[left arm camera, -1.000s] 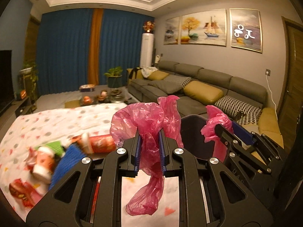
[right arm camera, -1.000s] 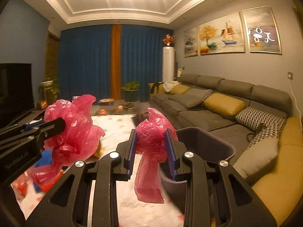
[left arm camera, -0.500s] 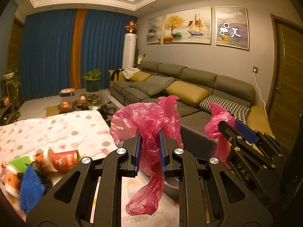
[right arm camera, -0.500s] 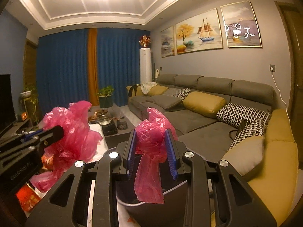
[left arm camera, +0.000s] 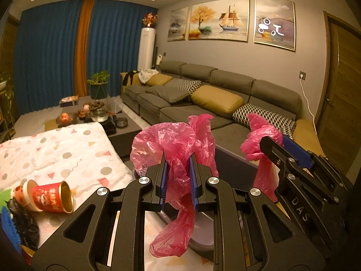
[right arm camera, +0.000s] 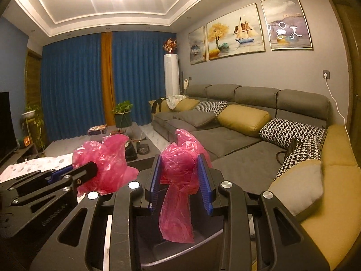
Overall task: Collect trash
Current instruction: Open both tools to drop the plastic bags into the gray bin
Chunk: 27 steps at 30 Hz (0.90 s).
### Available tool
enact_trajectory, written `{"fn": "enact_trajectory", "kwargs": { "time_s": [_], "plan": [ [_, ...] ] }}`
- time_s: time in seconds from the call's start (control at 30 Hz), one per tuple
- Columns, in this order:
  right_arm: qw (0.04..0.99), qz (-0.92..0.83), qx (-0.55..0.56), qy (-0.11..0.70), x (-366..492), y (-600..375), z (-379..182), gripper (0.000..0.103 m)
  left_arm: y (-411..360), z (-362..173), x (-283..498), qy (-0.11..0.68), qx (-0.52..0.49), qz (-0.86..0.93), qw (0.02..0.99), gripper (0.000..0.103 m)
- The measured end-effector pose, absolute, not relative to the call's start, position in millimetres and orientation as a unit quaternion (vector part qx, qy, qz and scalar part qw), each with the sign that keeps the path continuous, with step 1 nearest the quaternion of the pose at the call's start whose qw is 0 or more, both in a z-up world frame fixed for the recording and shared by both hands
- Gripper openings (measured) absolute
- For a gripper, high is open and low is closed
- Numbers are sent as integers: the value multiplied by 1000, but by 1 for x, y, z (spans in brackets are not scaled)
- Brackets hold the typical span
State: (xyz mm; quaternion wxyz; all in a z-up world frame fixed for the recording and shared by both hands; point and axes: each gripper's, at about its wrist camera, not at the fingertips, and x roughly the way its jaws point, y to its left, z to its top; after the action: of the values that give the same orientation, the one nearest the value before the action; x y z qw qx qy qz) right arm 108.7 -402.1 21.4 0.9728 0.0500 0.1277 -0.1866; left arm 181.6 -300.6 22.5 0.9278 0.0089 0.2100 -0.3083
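Pink bag (left arm camera: 178, 158) pinched at one bunched edge between the blue pads of the left gripper (left arm camera: 178, 181), loose end dangling below. Opposite edge clamped the same way by the right gripper (right arm camera: 181, 179). Held over a dark bin (right arm camera: 180, 253) just beneath. Red cup (left arm camera: 53, 196) tipped over on the patterned tablecloth (left arm camera: 67, 149), near left.
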Motion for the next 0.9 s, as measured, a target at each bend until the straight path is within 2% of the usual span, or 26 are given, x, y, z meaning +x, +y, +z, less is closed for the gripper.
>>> {"fn": "enact_trajectory", "kwargs": {
  "time_s": [0.37,0.53,0.57,0.63,0.7,0.77,0.9],
  "plan": [
    [972,-185,57,134,123,-416,19,33,-321,10,203,219,14,-320,922,18],
    [972,-183,60,134,125,-418,19,41,-328,4,209,224,16,-324,919,19],
    [972,-181,61,133,125,-419,19,43,-327,3,211,226,15,-327,918,22],
    [972,-184,62,131,125,-422,20,44,-327,2,212,227,16,-328,917,35],
    [972,-188,66,128,122,-425,22,47,-323,1,213,227,14,-326,918,53],
    [971,-193,73,124,117,-430,23,50,-318,-1,215,229,10,-316,920,64],
    [969,-202,80,116,107,-434,28,57,-308,-2,214,229,10,-292,929,77]
  ]
}}
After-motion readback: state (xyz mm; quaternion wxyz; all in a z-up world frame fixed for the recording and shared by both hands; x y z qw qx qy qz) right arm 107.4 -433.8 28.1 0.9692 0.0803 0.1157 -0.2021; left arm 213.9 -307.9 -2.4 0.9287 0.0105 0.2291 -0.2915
